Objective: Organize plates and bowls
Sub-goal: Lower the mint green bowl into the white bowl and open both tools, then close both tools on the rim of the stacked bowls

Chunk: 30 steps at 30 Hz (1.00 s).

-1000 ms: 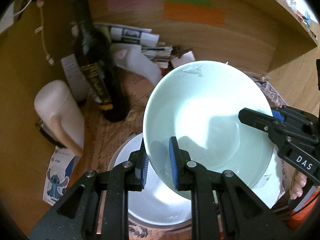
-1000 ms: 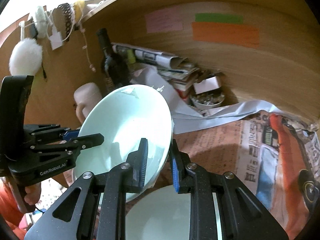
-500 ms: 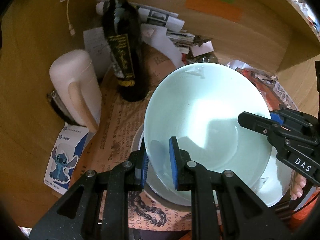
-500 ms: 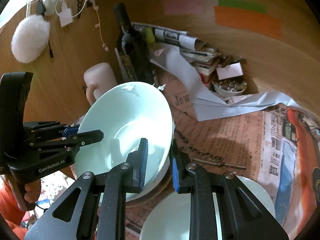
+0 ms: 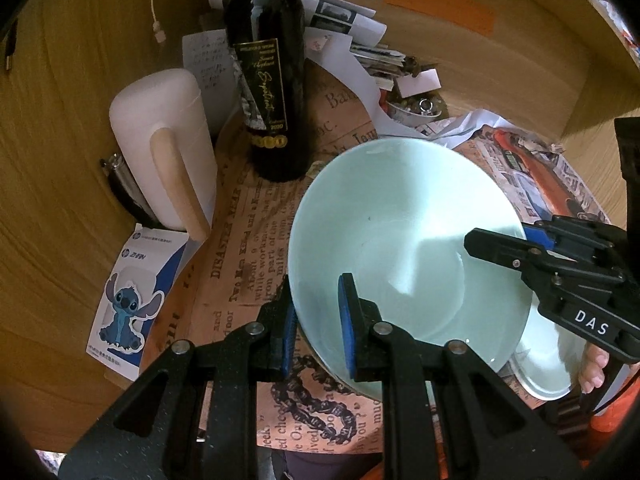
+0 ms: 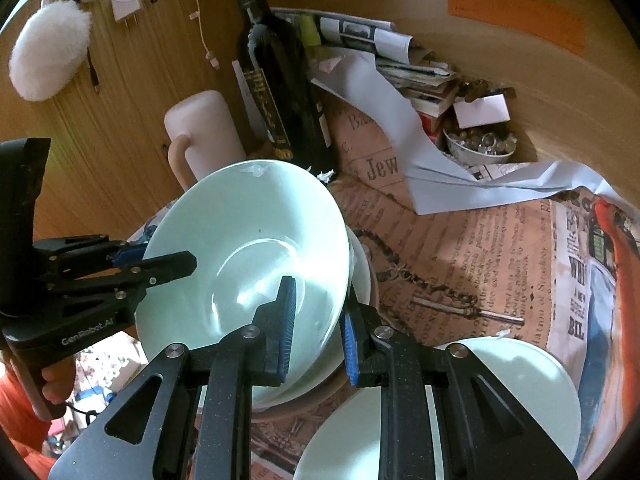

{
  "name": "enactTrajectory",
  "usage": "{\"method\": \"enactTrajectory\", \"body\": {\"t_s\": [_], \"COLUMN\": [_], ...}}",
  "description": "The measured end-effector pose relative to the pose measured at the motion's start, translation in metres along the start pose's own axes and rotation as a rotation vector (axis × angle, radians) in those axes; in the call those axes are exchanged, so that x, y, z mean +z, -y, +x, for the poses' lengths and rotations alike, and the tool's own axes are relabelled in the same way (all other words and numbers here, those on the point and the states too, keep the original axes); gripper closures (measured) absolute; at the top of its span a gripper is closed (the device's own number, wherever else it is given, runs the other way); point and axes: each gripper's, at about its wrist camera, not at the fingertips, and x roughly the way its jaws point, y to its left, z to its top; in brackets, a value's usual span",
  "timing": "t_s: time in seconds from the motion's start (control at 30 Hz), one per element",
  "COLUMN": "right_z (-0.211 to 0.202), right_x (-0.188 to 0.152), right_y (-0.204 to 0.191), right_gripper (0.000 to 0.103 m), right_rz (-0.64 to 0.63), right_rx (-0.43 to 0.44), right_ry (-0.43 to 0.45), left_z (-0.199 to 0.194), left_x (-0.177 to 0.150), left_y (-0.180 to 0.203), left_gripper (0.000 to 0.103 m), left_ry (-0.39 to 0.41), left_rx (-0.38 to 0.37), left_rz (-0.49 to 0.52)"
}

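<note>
Left to right across the left wrist view: white pitcher point(image 5: 168, 148) at 10 o'clock against the wood panel, a cartoon sticker card point(image 5: 128, 300) lying below it at 8 o'clock, dark wine bottle point(image 5: 268, 80) upright at 12 o'clock. Pale green bowl point(image 5: 404, 240) fills the centre, tilted, its open side facing the camera. Left gripper point(image 5: 316, 324) comes in from 6 o'clock angled steeply down, clenched on the bowl's near rim, one blue pad inside the wall and one outside. Right gripper point(image 5: 536, 246) enters from 3 o'clock, likewise clamped on the rim at the opposite side; fingertips of the person's hand point(image 5: 592, 368) show under its handle. A second pale dish point(image 5: 548, 364) lies flat beneath the bowl's right edge, at 4 o'clock. In the right wrist view the left gripper reaches in from 9 o'clock, a hand wrapped around its handle at 8 o'clock. The bowl sits just above a stack of dishes point(image 6: 360, 276) on the newspaper-covered surface point(image 6: 480, 264); contact with the stack cannot be told. Another pale plate point(image 6: 520, 392) lies at 5 o'clock.
</note>
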Motion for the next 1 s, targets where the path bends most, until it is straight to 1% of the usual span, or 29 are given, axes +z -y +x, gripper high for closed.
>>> {"method": "enactTrajectory", "body": {"t_s": [0.17, 0.27, 0.33, 0.43, 0.5, 0.63, 0.67, 0.7, 0.77, 0.83, 0.9, 0.97, 1.0], "right_z": [-0.001, -0.002, -0.001, -0.002, -0.003, -0.016, -0.020, -0.021, -0.022, -0.021, -0.019, -0.015, -0.013], "right_x": [0.002, 0.003, 0.003, 0.004, 0.004, 0.005, 0.005, 0.006, 0.006, 0.005, 0.003, 0.001, 0.000], "right_y": [0.000, -0.001, -0.001, -0.001, -0.002, -0.005, -0.005, -0.005, -0.003, 0.001, 0.007, 0.013, 0.016], "right_gripper": [0.081, 0.081, 0.081, 0.080, 0.075, 0.053, 0.048, 0.047, 0.046, 0.046, 0.046, 0.046, 0.045], "right_rz": [-0.009, -0.022, -0.028, -0.028, -0.034, -0.061, -0.066, -0.068, -0.069, -0.064, -0.051, -0.027, -0.018], "right_rx": [-0.028, -0.044, -0.048, -0.049, -0.064, -0.089, -0.096, -0.099, -0.100, -0.098, -0.091, -0.080, -0.074], "right_ry": [0.015, 0.023, 0.024, 0.025, 0.031, 0.084, 0.097, 0.100, 0.096, 0.082, 0.062, 0.033, 0.021], "left_z": [0.000, -0.001, -0.001, -0.002, -0.004, -0.013, -0.014, -0.015, -0.015, -0.014, -0.013, -0.011, -0.011], "left_x": [-0.001, -0.002, -0.003, -0.003, -0.003, 0.001, 0.001, 0.002, 0.003, 0.002, 0.001, 0.000, 0.000], "left_y": [-0.002, 0.004, 0.008, 0.008, 0.006, 0.001, 0.000, -0.001, -0.006, -0.011, -0.014, -0.017, -0.017], "left_gripper": [0.085, 0.085, 0.085, 0.085, 0.085, 0.085, 0.085, 0.084, 0.075, 0.057, 0.052, 0.051, 0.048], "left_ry": [0.009, 0.019, 0.029, 0.035, 0.042, 0.065, 0.065, 0.063, 0.055, 0.050, 0.047, 0.035, 0.029], "left_rx": [0.006, 0.018, 0.037, 0.037, 0.032, 0.018, 0.013, 0.007, -0.011, -0.026, -0.031, -0.034, -0.037], "left_rz": [0.013, 0.040, 0.058, 0.060, 0.053, 0.041, 0.036, 0.031, 0.013, -0.009, -0.024, -0.033, -0.037]}}
